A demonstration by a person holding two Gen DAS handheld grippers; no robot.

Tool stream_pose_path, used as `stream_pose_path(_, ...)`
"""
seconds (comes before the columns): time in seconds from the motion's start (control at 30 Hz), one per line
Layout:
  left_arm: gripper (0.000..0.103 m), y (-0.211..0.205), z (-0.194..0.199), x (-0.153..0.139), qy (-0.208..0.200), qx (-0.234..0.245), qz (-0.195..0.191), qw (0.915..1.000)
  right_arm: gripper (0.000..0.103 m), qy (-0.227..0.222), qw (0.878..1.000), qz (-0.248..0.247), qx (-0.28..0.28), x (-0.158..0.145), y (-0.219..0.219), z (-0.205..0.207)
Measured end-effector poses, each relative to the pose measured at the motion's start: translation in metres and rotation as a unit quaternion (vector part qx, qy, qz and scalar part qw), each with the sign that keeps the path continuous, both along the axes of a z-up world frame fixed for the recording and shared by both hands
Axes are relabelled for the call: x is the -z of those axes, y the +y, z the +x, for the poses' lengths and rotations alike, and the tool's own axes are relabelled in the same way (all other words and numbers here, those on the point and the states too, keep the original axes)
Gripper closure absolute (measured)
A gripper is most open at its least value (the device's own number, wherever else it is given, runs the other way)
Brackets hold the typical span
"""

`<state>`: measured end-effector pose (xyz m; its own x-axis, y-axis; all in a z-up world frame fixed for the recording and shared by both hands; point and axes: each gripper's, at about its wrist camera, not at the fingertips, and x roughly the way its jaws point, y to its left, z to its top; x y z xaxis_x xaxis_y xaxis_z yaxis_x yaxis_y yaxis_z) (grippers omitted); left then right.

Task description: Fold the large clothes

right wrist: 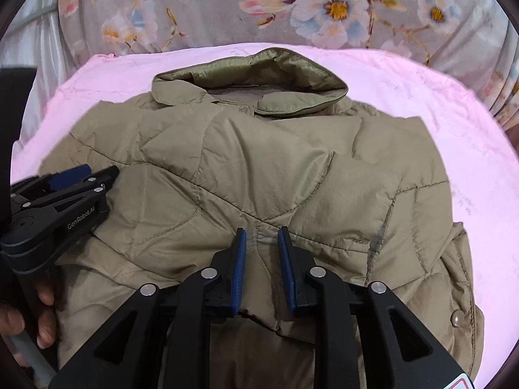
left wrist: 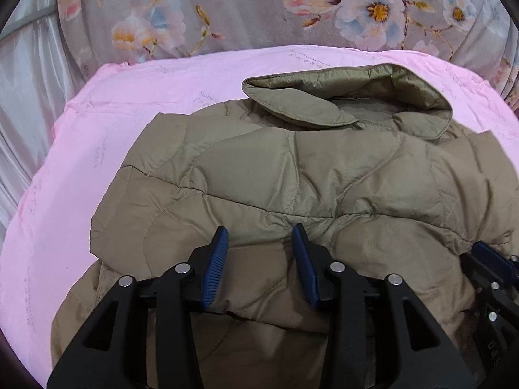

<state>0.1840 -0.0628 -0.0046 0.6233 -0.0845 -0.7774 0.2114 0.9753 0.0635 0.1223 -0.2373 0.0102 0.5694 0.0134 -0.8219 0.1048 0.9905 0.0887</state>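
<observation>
Jacket (left wrist: 292, 175), khaki and quilted with curved stitching, lies folded on a pink sheet (left wrist: 129, 97), collar (left wrist: 350, 97) farthest from the cameras; a snap button (right wrist: 456, 317) shows near its right edge. Floral fabric (left wrist: 253, 9) rises behind the sheet, with pale satin cloth (left wrist: 26, 74) at far left. Left gripper (left wrist: 259, 236) and right gripper (right wrist: 261, 235) both hover over the jacket's near fold, blue pads parted, puffed cloth between them but not pinched. Fingers (right wrist: 45, 295) of a hand hold the left tool's handle.
</observation>
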Motion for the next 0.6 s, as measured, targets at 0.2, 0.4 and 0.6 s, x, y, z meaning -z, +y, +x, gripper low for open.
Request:
stream_pose_path(0.2, 0.036, 0.024, 0.038, -0.055, 0.019, -0.009, -0.106, 0.9942, 0.053, -0.018, 0.982, 0.182, 0.041, -0.031, -0.061, 0.024)
stream_pose_path(0.4, 0.032, 0.025, 0.108, -0.050, 0.095, -0.027, -0.188, 0.9771, 0.051, -0.031, 0.966, 0.245, 0.079, -0.036, -0.094, 0.076)
stream_pose_path(0.6, 0.036, 0.020, 0.145, -0.003, 0.177, -0.059, -0.243, 0.9519, 0.051, 0.003, 0.944, 0.303, 0.130, 0.004, -0.110, 0.109)
